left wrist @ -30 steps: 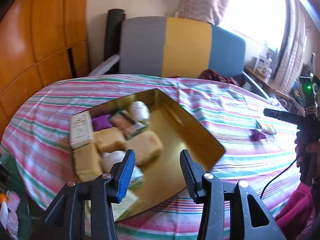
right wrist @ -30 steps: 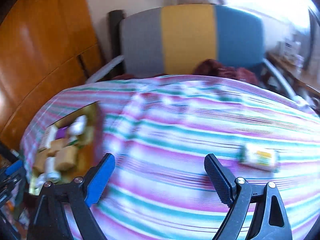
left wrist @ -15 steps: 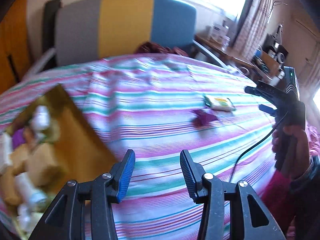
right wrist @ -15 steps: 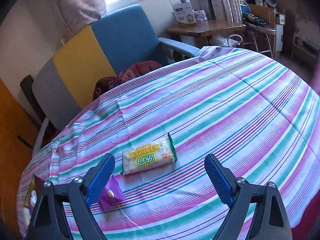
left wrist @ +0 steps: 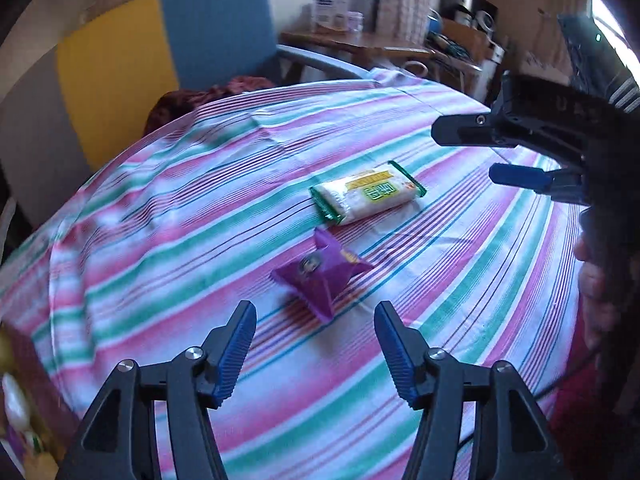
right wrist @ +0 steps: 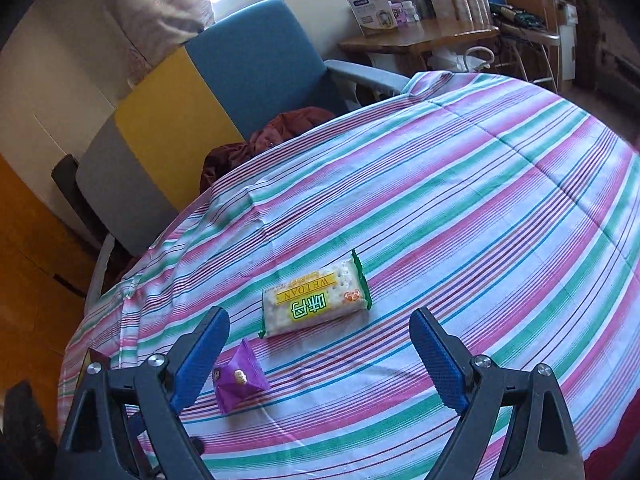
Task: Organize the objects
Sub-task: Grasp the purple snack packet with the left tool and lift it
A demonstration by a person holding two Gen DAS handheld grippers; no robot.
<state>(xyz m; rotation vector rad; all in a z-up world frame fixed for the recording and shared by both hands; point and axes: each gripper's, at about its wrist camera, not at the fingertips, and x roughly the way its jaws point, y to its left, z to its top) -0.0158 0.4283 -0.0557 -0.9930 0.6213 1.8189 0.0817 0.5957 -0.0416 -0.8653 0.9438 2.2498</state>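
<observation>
A purple candy packet (left wrist: pixel 322 274) lies on the striped tablecloth (left wrist: pixel 200 240), just ahead of my open, empty left gripper (left wrist: pixel 316 344). A white cracker pack with green ends (left wrist: pixel 368 197) lies beyond it. In the right wrist view the cracker pack (right wrist: pixel 316 302) lies just ahead of my open, empty right gripper (right wrist: pixel 320 356), and the purple packet (right wrist: pixel 237 378) is beside its left finger. The right gripper also shows at the right in the left wrist view (left wrist: pixel 496 152). The gold tray's edge (left wrist: pixel 16 380), with some items in it, shows at the far left.
A grey, yellow and blue chair (right wrist: pixel 200 92) stands behind the table with a dark red cloth (right wrist: pixel 272 136) on its seat. A wooden side table (right wrist: pixel 416 40) with boxes stands at the back right. A hand (left wrist: pixel 600 276) holds the right gripper.
My left gripper has swung right from over the tray to the purple packet and come closer to it. My right gripper has closed in on the cracker pack. Both stayed open.
</observation>
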